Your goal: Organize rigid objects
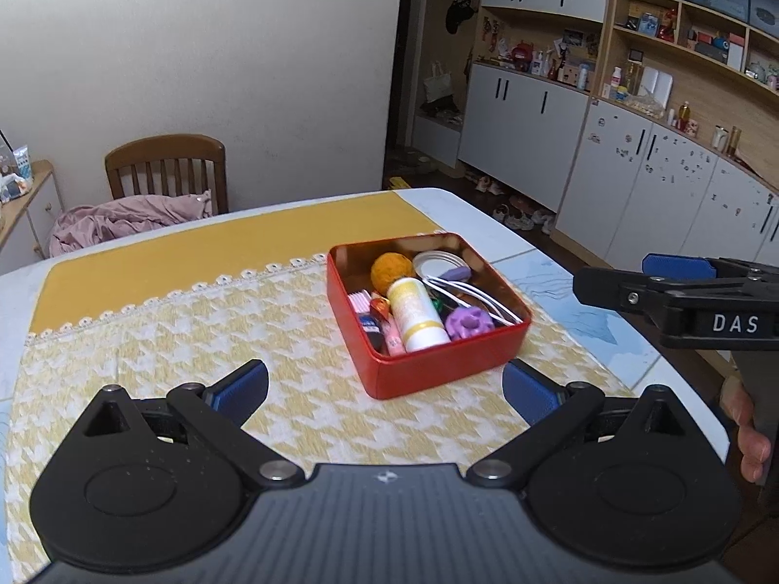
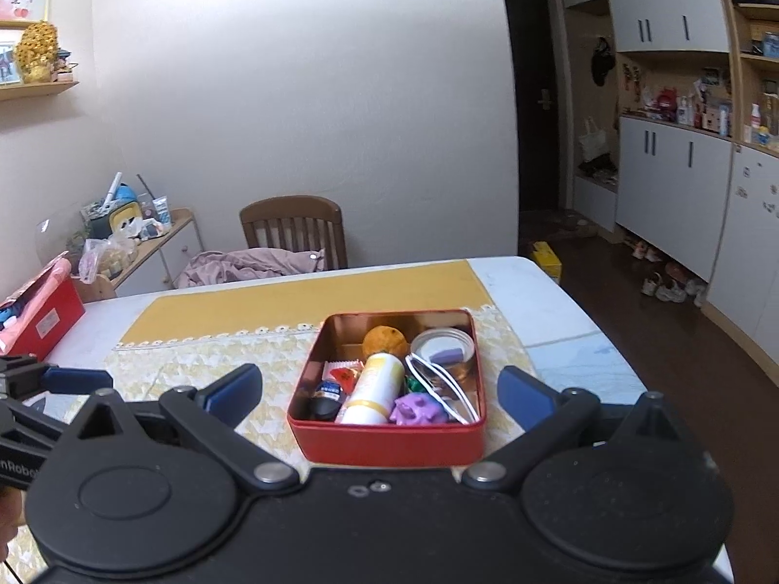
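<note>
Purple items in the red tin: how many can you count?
2. A knobbly purple toy lies at the near edge of the red tin, beside the white bottle. A small purple block sits in the round lid behind. More may be buried.

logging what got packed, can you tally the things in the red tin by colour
In the red tin, what can be told apart:
orange: 1, the ball
purple: 2, the knobbly toy and the small block in the round lid
white and yellow: 1, the tube
white: 1, the cable
black: 1, the small bottle
Total: 6; small wrapped bits are too cluttered to count.
</note>
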Demonstrator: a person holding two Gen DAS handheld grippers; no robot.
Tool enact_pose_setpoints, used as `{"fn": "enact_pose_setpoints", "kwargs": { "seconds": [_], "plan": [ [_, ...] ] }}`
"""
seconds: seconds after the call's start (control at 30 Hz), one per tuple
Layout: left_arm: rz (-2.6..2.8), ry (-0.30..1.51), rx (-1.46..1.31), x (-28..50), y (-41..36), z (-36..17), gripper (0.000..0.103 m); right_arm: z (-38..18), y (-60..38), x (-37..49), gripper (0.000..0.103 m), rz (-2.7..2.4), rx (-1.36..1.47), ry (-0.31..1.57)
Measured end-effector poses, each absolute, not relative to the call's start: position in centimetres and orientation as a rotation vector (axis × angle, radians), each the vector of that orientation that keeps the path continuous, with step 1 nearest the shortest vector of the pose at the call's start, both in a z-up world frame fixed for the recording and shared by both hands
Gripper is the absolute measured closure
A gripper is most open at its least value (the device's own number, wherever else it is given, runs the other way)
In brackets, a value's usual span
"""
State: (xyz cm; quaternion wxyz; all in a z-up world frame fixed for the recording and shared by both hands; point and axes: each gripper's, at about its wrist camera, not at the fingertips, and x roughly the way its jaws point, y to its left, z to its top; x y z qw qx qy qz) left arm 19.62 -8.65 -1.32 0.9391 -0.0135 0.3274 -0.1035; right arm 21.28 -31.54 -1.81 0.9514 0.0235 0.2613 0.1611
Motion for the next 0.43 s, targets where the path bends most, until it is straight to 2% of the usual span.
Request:
{"fn": "enact_pose_setpoints", "kwargs": {
  "seconds": [0.43],
  "plan": [
    [-0.209,0.684,-0.036,18.3,-8.2,-1.7,0.0,-2.5,-31.3,18.5,0.0,0.296,0.055,0.561]
  ]
}}
